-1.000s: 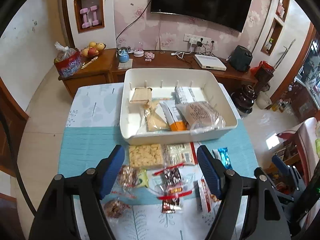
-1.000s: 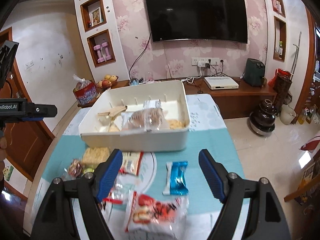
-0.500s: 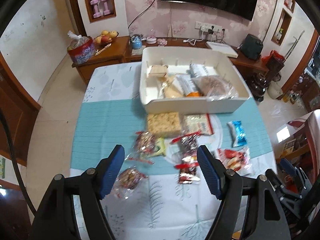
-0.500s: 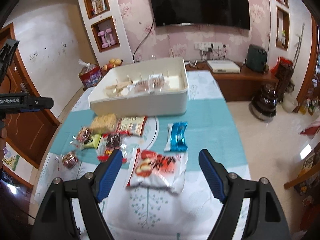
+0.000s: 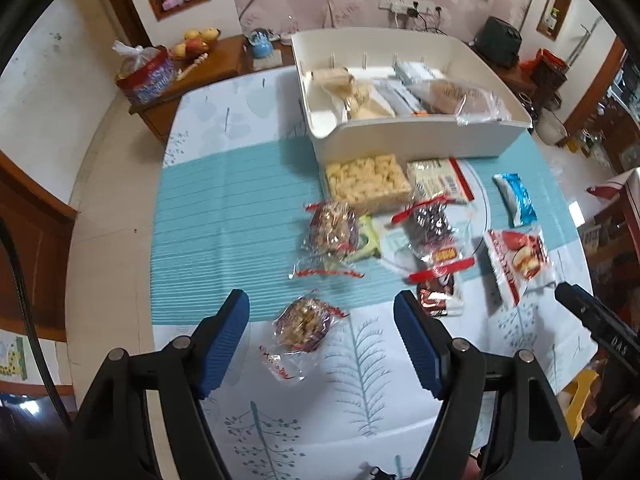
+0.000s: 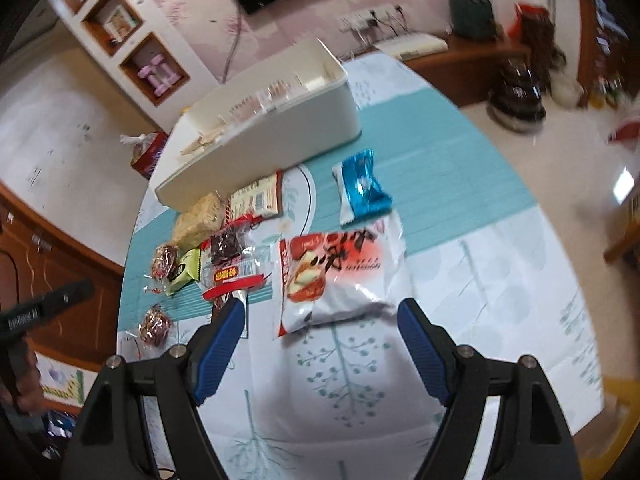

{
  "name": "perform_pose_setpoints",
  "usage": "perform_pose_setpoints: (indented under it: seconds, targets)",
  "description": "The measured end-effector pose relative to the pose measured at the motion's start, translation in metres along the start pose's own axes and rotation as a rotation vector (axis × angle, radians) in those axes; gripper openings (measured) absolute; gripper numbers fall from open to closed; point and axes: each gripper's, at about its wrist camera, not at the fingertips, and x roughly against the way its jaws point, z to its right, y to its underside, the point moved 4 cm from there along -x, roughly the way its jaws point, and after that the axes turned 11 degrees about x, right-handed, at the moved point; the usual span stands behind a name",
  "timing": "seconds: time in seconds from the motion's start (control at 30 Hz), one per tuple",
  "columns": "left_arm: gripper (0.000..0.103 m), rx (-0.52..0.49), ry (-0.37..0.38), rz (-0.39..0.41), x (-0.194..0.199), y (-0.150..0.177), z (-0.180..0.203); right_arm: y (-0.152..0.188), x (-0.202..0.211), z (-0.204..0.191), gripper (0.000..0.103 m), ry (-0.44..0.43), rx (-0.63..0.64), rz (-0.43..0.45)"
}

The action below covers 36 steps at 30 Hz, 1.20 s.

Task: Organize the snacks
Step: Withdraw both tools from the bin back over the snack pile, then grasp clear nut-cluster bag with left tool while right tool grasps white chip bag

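My left gripper [image 5: 322, 328] hangs with jaws apart over a small nut snack packet [image 5: 303, 326] on the table [image 5: 192, 220], gripping nothing. My right gripper [image 6: 320, 322] is likewise spread and empty above the red-and-white bag [image 6: 340, 276]. The white bin [image 5: 420, 140] beyond holds several snacks, blurred here.

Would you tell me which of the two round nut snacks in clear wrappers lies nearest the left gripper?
The lone nut snack on the white cloth, just ahead of the open left gripper; the other lies farther off on the teal stripe.
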Motion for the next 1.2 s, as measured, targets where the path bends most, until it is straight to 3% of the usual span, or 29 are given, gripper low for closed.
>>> perform_pose_setpoints:
  seconds: [0.4,0.57,0.87,1.2]
  targets:
    - [0.074,-0.107,0.035,-0.158,-0.063,0.021,-0.019,0.008,-0.035,0.01,0.079,-0.019,-0.332,-0.077]
    - [0.074,-0.063,0.067,-0.232,-0.089,0.027,-0.031,-0.002,-0.044,0.017,0.079,-0.016,-0.413,-0.075]
    - [0.074,-0.007,0.133,-0.314,-0.119,0.028,-0.043,-0.012,-0.063,0.032,0.079,0.07,-0.513,-0.125]
    - [0.066,0.017,0.167,-0.355,-0.142,0.026,-0.045,-0.027,-0.08,0.036,0.079,0.202,-0.475,-0.207]
